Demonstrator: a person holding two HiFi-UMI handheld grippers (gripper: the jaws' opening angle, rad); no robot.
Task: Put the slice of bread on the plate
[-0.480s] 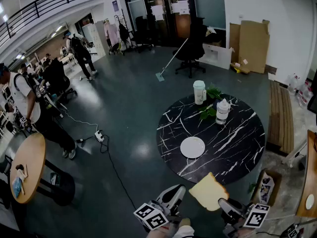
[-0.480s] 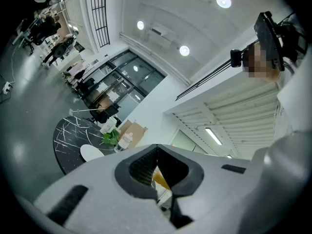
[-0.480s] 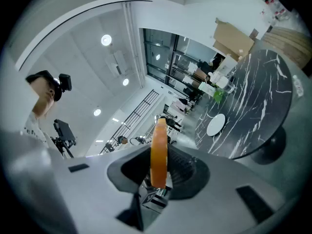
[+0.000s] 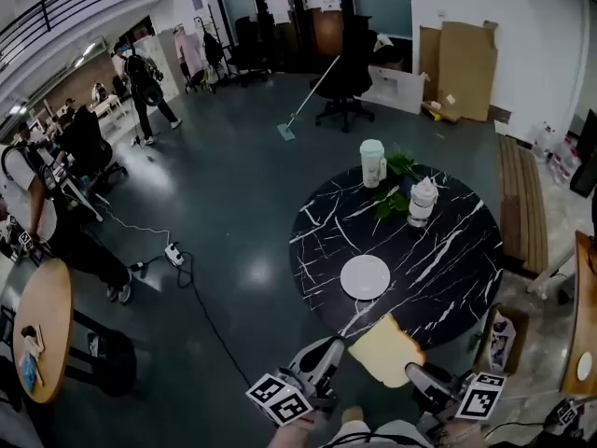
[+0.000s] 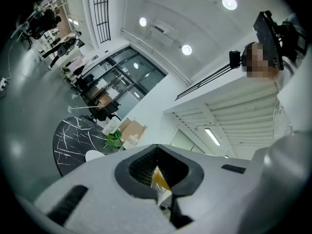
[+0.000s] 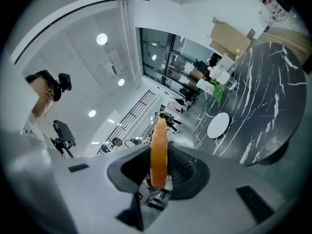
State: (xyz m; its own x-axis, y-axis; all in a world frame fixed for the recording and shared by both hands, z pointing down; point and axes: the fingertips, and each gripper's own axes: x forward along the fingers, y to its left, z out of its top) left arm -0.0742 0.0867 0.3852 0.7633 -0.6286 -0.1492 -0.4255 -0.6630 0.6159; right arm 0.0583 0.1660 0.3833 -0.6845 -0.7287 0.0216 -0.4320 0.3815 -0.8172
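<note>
Left gripper [image 4: 334, 346]: jaws together at the tips, clamping nothing. A small orange sliver shows in the pocket behind the tips in the left gripper view, and I can't tell what it is. It sits just left of the slice, not clearly touching. Probably just riding along as the spare hand.

Slice of bread [image 4: 387, 351]: in the air, broad face up in the head view and edge-on in the right gripper view. It sticks out ahead of the right gripper [image 4: 412, 374], whose jaws are clamped on its near edge. My guess is it's pinched at one edge so the rest hangs free and can be laid flat.

White plate [image 4: 365, 277]: bare, ahead of both grippers and beyond the slice's far edge, clearly apart from it. It sits on the black marble round table [image 4: 448, 269], on the near side, likely for easy reach.

Further ahead of the right gripper, at the table's far side, are a lidded cup [image 4: 373, 163], a green plant [image 4: 396, 199] and a white bottle [image 4: 423, 202]. They're well clear of the plate.

Slice not on the plate yet. The transfer looks under way.
</note>
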